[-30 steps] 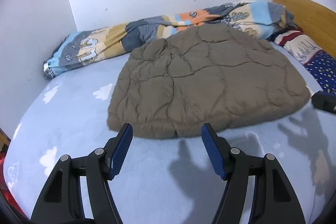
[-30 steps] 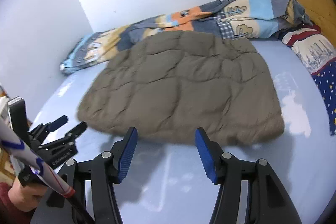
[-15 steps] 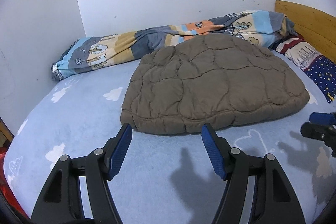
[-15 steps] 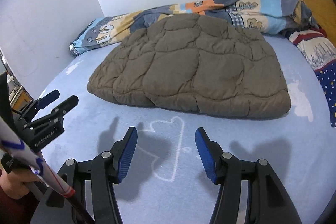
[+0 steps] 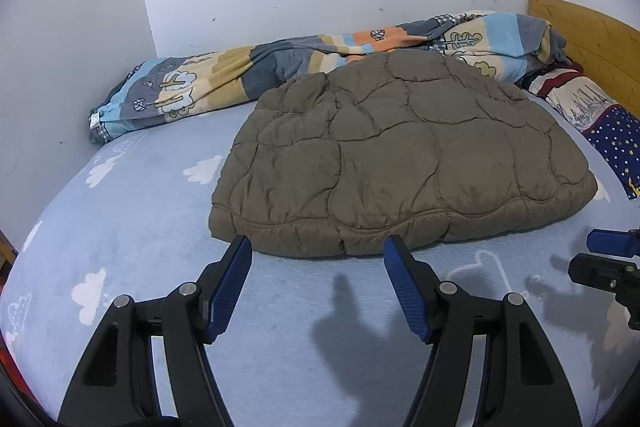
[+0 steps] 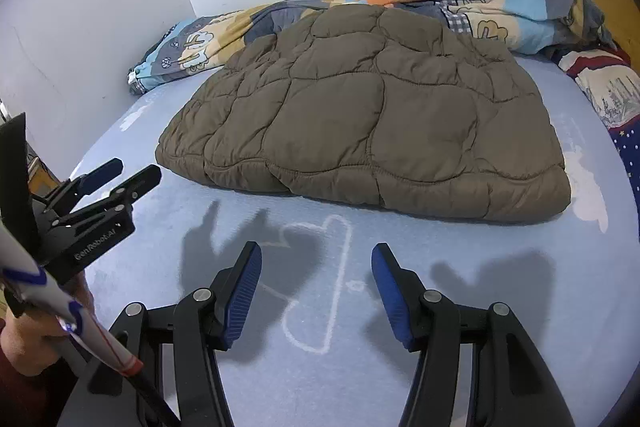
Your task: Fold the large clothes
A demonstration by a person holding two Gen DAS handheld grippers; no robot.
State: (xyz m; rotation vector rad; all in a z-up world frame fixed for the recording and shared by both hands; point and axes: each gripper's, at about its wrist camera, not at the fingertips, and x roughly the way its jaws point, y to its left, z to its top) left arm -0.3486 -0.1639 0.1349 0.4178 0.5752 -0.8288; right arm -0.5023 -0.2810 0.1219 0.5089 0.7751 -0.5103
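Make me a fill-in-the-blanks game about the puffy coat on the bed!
1. The puffy quilted coat is the colour ____.
2. The sheet under it is light blue with white ____ on it.
3. Both the left gripper and the right gripper hold ____.
4. Behind the coat, along the wall, lies a striped ____.

Missing words: brown; clouds; nothing; blanket

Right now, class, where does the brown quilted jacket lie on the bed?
In both wrist views the brown quilted jacket lies mid-bed on the blue sheet, its far edge against the patterned blanket along the wall, ahead of both open grippers.
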